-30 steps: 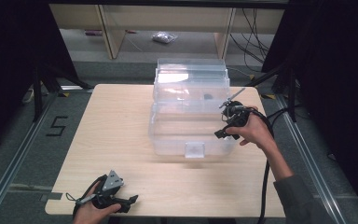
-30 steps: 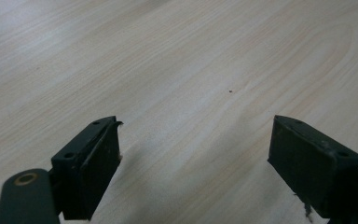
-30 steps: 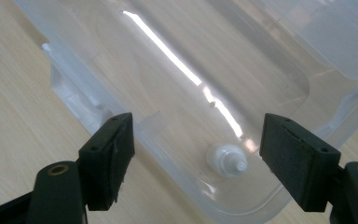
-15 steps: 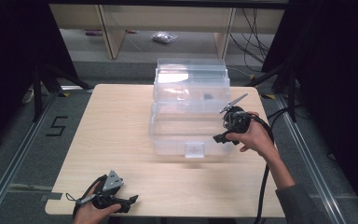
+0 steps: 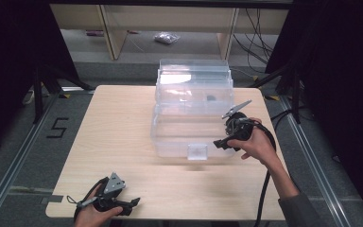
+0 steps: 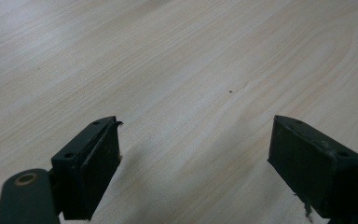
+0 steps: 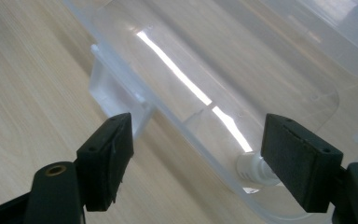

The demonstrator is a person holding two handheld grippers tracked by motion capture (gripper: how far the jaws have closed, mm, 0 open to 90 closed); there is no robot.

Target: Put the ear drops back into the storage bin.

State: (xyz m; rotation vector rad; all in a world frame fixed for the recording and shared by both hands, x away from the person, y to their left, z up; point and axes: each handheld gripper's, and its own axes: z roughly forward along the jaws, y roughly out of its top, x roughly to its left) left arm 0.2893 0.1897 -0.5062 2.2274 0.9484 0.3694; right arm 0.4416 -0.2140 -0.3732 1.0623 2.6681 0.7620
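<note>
- While the person's left hand (image 5: 92,213) rests at the near edge of the wooden table (image 5: 123,137), the left gripper (image 5: 131,204) lies low on the bare wood, well apart from the clear plastic box (image 5: 194,118), jaws spread with nothing between them.
- Just beside the box's near right corner, the right hand (image 5: 257,144) holds the right gripper (image 5: 217,143), jaws wide apart and gripping nothing; its own view looks across the box's front rim.
- A small latch tab (image 5: 197,151) sits at the middle of the box's near wall.
- Beyond the box, past the table, a small bag (image 5: 166,39) lies on the floor.
</note>
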